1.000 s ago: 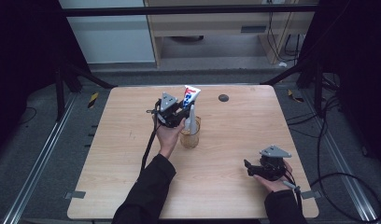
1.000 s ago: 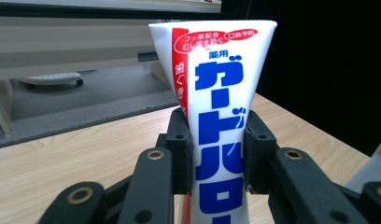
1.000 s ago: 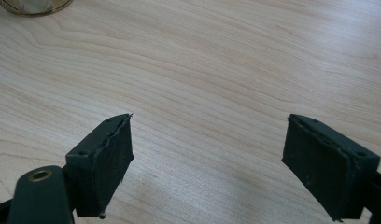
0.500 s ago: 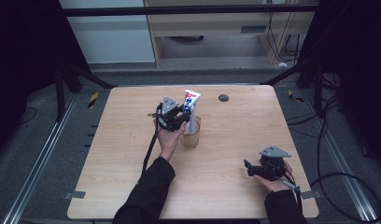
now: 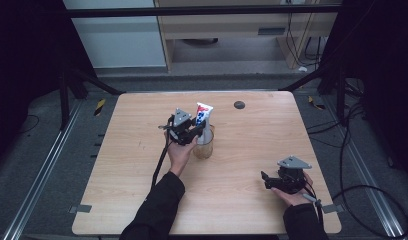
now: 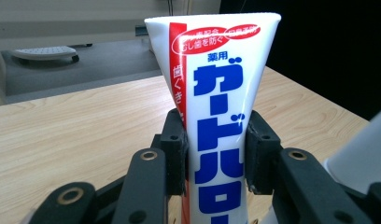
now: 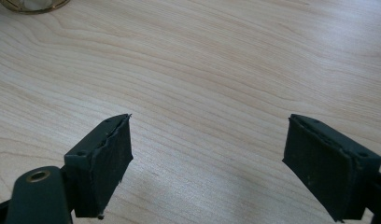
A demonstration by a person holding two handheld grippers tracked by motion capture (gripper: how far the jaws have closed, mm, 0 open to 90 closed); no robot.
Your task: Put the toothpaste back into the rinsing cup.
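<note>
Fingers (image 6: pixel 172 140) of the left gripper (image 5: pixel 192 131) sit either side of the toothpaste tube (image 6: pixel 221 93), pads against both edges as far as the left gripper view shows. They've just been opening w/ the tube between them, so I'd call it a light hold that's easing off. The tube (image 5: pixel 203 117) is at centre of the high view, just above the person's left hand (image 5: pixel 179 152), its lower end down in the glass cup (image 5: pixel 204 147) on the bench (image 5: pixel 272 130). Its long axis runs near vertical w/ a slight lean, flat crimped end pointing up and the printed face toward the gripper's camera; the cap end presumably points down into the cup, but it's hidden. Biggest risk, imo: the tube is top-heavy and wide up top, so if the pads let go before it rests on the rim it could flop sideways, tip the light cup, or slide out onto the bench. Pulling the gripper back at an angle could also drag a pad along the tube edge and yank tube and cup over, so a straight retreat looks safest. At lower right of the left gripper view is something white, can't tell what, which may crowd the tube. Right gripper (image 5: pixel 269 181) sits at lower right, fingers (image 7: pixel 104 158) spread wide over bare wood, holding nothing, too far off to steady the cup.
</note>
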